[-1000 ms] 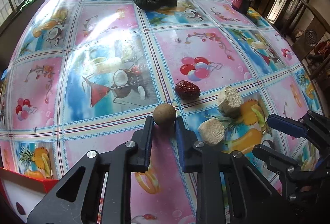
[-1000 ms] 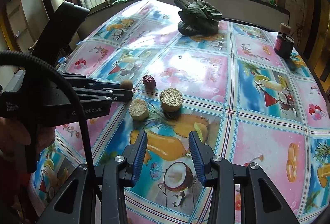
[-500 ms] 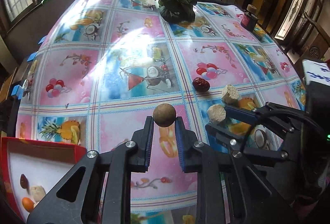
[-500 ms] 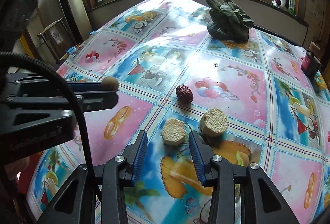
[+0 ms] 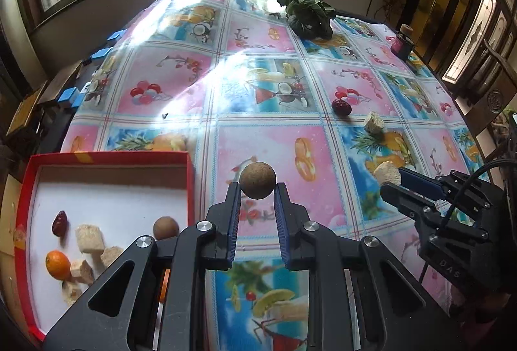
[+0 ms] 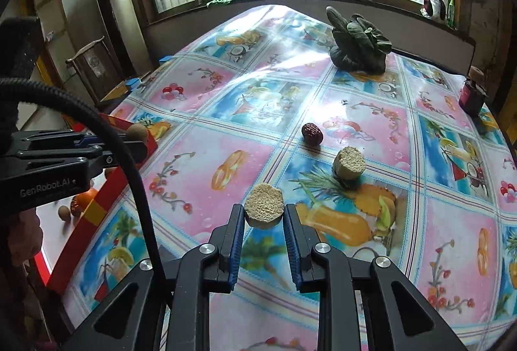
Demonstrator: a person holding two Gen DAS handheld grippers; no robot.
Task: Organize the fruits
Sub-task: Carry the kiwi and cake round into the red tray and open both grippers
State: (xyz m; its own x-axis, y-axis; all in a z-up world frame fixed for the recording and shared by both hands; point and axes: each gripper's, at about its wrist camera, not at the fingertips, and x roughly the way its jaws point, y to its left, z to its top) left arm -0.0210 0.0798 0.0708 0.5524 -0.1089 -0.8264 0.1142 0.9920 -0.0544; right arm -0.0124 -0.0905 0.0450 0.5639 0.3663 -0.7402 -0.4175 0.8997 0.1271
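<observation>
My left gripper (image 5: 257,189) is shut on a round brown fruit (image 5: 258,180) and holds it above the table, just right of a red box (image 5: 190,189). The box holds a red date (image 5: 59,223), an orange (image 5: 57,264), another brown fruit (image 5: 165,228) and several pale chunks (image 5: 89,239). My right gripper (image 6: 264,215) has its jaws around a pale round chunk (image 6: 264,209) on the table. A second pale chunk (image 6: 349,162) and a red date (image 6: 312,133) lie beyond it.
A bunch of dark green leaves (image 6: 357,47) sits at the far side of the table. A small dark jar (image 6: 472,94) stands at the far right edge. The fruit-print tablecloth (image 6: 226,131) covers the table. Low furniture stands left of the table.
My left gripper has lifted the brown fruit and carried it left to beside the red box. My right gripper has moved forward and brought its jaws around the near pale chunk.
</observation>
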